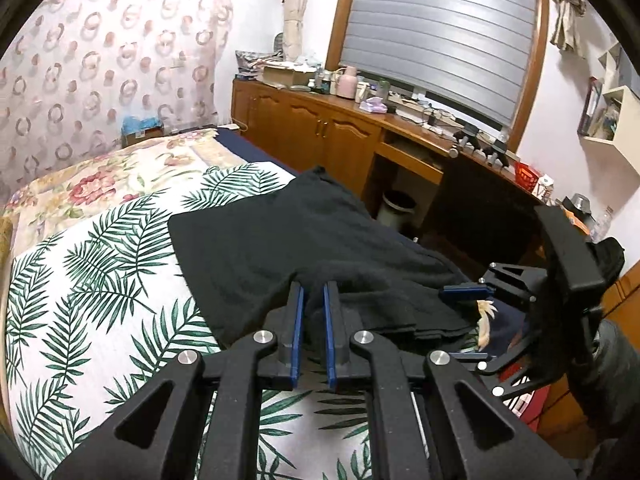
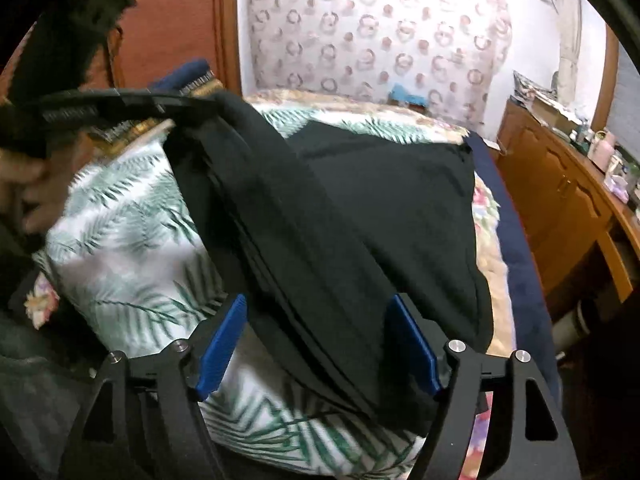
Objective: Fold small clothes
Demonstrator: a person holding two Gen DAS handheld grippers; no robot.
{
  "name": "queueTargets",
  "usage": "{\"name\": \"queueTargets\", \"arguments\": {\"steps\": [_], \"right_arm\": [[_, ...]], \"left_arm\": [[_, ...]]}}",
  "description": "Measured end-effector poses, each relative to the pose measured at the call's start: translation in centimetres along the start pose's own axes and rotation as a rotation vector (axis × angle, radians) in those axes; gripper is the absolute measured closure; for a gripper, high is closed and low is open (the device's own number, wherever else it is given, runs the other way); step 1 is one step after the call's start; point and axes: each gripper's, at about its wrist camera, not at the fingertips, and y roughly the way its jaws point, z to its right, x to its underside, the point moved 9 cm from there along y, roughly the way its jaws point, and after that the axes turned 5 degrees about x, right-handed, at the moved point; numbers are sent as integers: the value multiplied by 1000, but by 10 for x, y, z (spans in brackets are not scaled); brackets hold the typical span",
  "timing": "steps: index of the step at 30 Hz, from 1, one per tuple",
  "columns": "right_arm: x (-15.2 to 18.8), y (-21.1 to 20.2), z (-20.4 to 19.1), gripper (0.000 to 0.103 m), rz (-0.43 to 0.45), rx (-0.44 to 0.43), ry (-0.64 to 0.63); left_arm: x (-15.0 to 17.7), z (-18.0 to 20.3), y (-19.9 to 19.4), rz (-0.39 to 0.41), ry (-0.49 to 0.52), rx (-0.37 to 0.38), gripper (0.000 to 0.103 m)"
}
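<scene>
Left gripper (image 1: 313, 289), black garment (image 1: 280, 240), leaf-print sheet (image 1: 100, 272).

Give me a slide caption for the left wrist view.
Left gripper pinches the black garment on the palm-leaf bedspread, right gripper alongside.

Both claws at the bed's near edge
The left claw (image 1: 314, 292) is pinched nearly closed on black cloth; the right claw (image 2: 320, 312) is held spread wide.

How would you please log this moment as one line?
left tongs: shut on black garment | right tongs: open, straddling it | surface: leaf-print bedspread
</scene>
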Motion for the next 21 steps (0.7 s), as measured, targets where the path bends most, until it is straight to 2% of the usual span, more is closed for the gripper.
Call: {"name": "queueTargets", "arguments": {"steps": [4,7,13,15,16,18,20,21], "right_arm": [[9,15,4,27,-41,34,-13],[9,17,3,27,-36,43,-36],[9,21,11,28,-34,122,-65],[7,23,13,42,-31,130,-60],[6,25,12,46,-30,136,-64],[2,26,13,68,-26,141,-69],[-3,28,13,84,-19,134,-77],[-8,26,15,89,-8,125,-78]], "left_arm": [[3,-7,3,-6,-9,-8,93],[6,-11,6,-11,-8,-20,93],[12,-17,2,-8,-28,-18,93],[13,-18,-1,-7,-32,-17,93],[13,-19,-2,-6,-36,-15,93],[14,-20,-4,-1,-39,-13,93],[12,-22,-7,4,-39,-16,93],[10,-24,-8,7,-33,-25,93]]}}
